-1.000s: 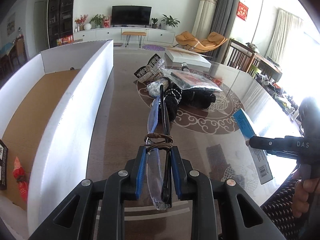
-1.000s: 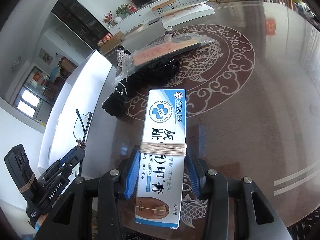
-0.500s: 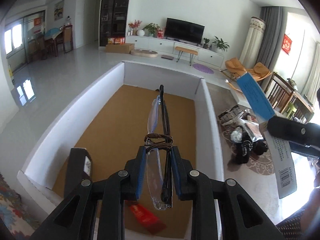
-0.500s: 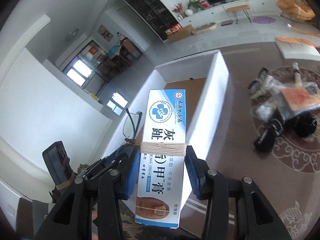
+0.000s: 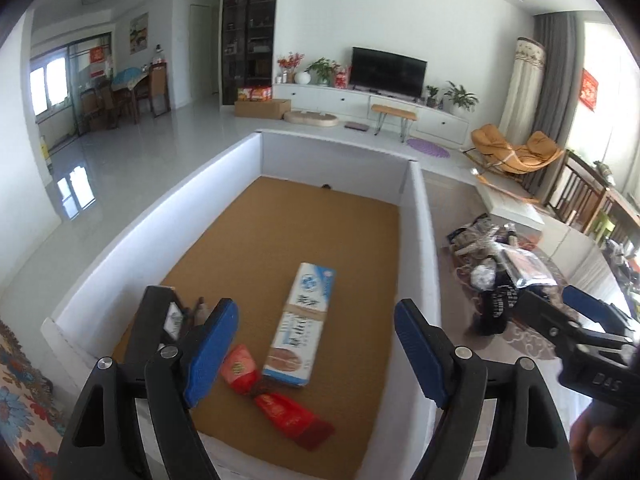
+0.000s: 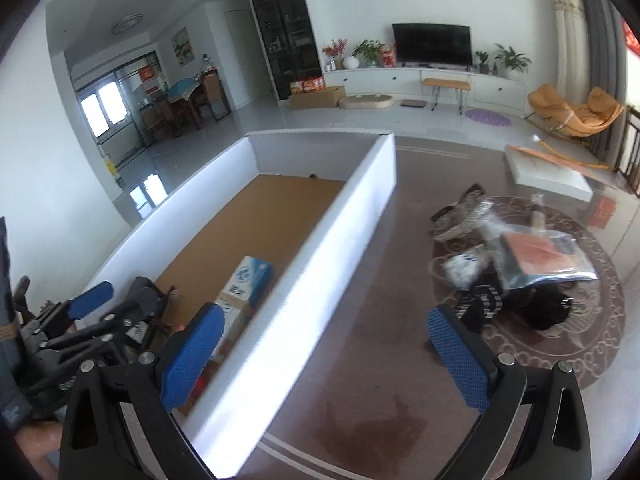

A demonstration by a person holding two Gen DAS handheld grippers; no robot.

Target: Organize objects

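Note:
A large white box (image 5: pixel 418 216) with a brown cardboard floor stands on the table's left side. In it lie a blue-and-white cream carton (image 5: pixel 301 324), a red packet (image 5: pixel 276 400) and a dark item (image 5: pixel 172 316) by the near left wall. My left gripper (image 5: pixel 316 348) is open and empty above the box's near end. My right gripper (image 6: pixel 324 360) is open and empty over the box's right wall (image 6: pixel 320 280). The carton (image 6: pixel 244 288) also shows in the right wrist view. The glasses are not visible.
A pile of items (image 6: pixel 516 264) lies on the brown patterned table (image 6: pixel 380 360) right of the box: black bundles, a clear bag with an orange card, a brush. A white flat box (image 6: pixel 548 176) sits at the table's far edge.
Both grippers have opened. The cream carton left my right gripper and now lies in the box. The glasses left my left gripper. My right gripper has swung back toward the table.

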